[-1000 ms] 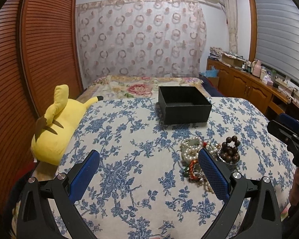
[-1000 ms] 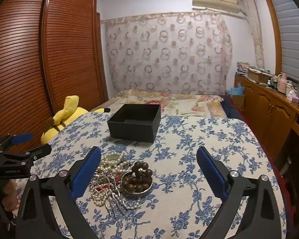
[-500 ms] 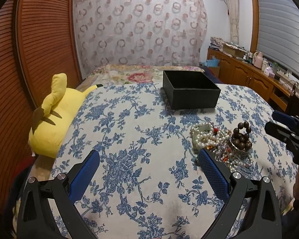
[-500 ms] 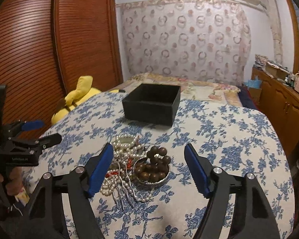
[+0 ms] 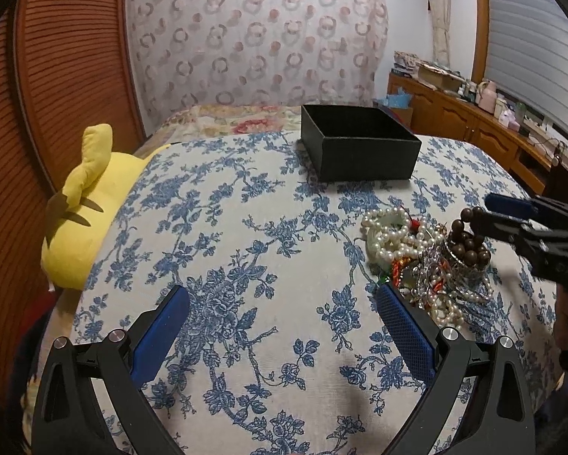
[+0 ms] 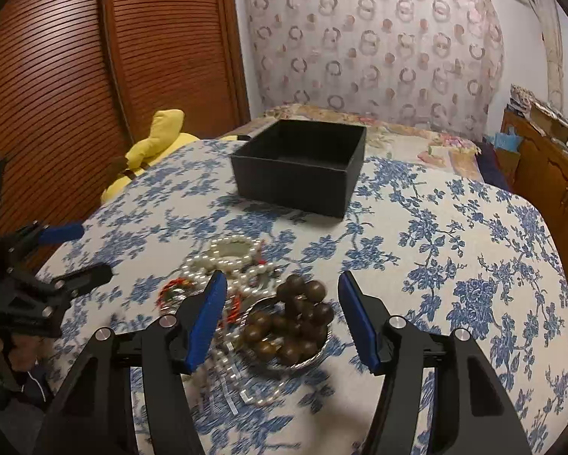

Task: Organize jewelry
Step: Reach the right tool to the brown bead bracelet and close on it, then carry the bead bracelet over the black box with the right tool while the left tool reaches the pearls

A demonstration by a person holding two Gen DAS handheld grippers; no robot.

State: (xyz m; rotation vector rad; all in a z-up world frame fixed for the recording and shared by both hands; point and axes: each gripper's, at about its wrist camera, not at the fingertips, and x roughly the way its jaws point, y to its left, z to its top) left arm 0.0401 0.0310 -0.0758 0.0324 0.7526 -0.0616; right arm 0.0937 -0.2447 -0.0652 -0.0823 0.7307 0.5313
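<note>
Reaching over the jewelry pile (image 6: 242, 284) on the floral bedspread (image 6: 454, 250), we judge this the first pick: our right gripper (image 6: 282, 314), jaws spread and empty, straddles the brown bead bracelet (image 6: 295, 318). Our left gripper (image 5: 284, 322) hovers open, left of the pile. Next we should lower, close, then carry to the far black box (image 6: 302, 167).

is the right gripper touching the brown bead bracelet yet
Apart. In the right wrist view the right gripper is open, with bedspread showing between each blue finger and the brown bead bracelet.
</note>
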